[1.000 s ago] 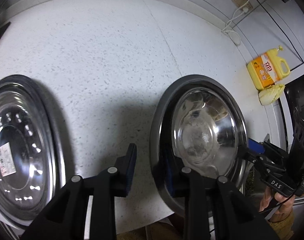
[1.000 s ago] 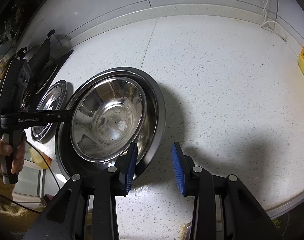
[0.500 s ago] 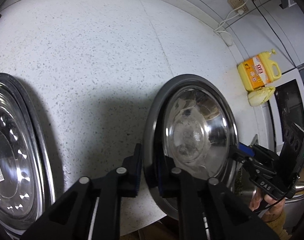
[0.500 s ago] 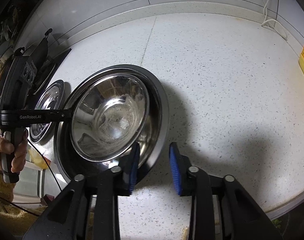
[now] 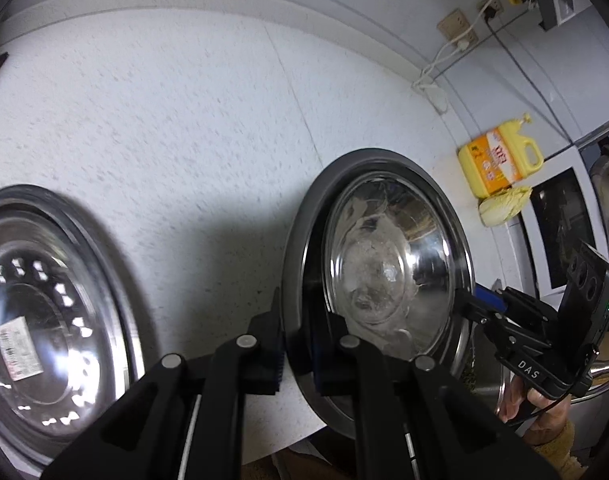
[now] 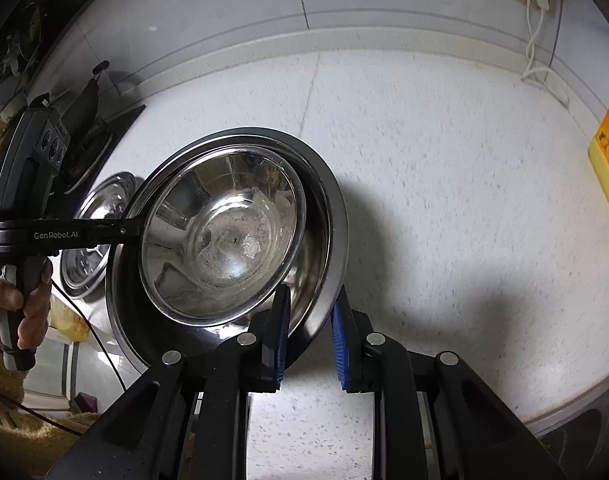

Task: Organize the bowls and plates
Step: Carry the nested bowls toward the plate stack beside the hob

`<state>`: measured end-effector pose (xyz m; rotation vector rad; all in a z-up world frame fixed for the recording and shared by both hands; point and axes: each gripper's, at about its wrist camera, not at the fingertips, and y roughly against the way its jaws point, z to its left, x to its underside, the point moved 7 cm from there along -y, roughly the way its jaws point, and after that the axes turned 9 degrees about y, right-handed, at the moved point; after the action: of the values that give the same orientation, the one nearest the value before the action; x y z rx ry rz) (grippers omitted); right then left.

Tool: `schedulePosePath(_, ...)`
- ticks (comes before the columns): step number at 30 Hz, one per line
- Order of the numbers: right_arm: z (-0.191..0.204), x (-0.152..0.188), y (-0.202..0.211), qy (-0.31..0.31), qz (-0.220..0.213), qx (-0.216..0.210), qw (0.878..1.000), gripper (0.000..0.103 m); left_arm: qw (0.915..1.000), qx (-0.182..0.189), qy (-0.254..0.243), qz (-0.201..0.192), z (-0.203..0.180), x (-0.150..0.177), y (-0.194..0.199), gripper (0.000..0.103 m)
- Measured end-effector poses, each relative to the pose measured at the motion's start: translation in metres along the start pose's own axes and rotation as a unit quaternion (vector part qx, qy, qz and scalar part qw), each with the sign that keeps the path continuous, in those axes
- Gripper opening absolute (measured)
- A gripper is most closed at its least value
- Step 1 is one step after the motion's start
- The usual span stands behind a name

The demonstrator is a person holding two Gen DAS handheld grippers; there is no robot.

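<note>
Spare steel plate (image 5: 44, 312) left flat on counter (image 5: 184, 120) at 9 o'clock. Nested bowl (image 5: 388, 268) kept inside large basin (image 5: 308, 216), centre. Basin rim pinched by left tongs (image 5: 298, 350) at 6 o'clock, gripped by right tongs (image 6: 310, 334) opposite, so load is shared and level.

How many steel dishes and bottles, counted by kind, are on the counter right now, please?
Steel bowls: 2 (small bowl nested in large bowl)
Steel plates: 1 (stickered plate)
Bottles: 1 (yellow bottle)
Total: 4
</note>
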<state>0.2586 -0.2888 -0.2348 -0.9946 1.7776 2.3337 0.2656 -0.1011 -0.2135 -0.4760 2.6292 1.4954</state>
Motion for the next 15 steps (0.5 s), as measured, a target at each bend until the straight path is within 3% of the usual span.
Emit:
schedulePosePath(6,0.034,-0.027,0.007,0.034,-0.016,-0.011,0.999,0.018,0.9991,-0.010,0.016,-0.037,0.031,-0.006,0.054,0.010)
schedulePosePath(15,0.126,-0.063,-0.014,0.107,-0.023,-0.068,0.992,0.018,0.9919,-0.057,0.071,-0.088,0.125,0.006,0.142,0.009)
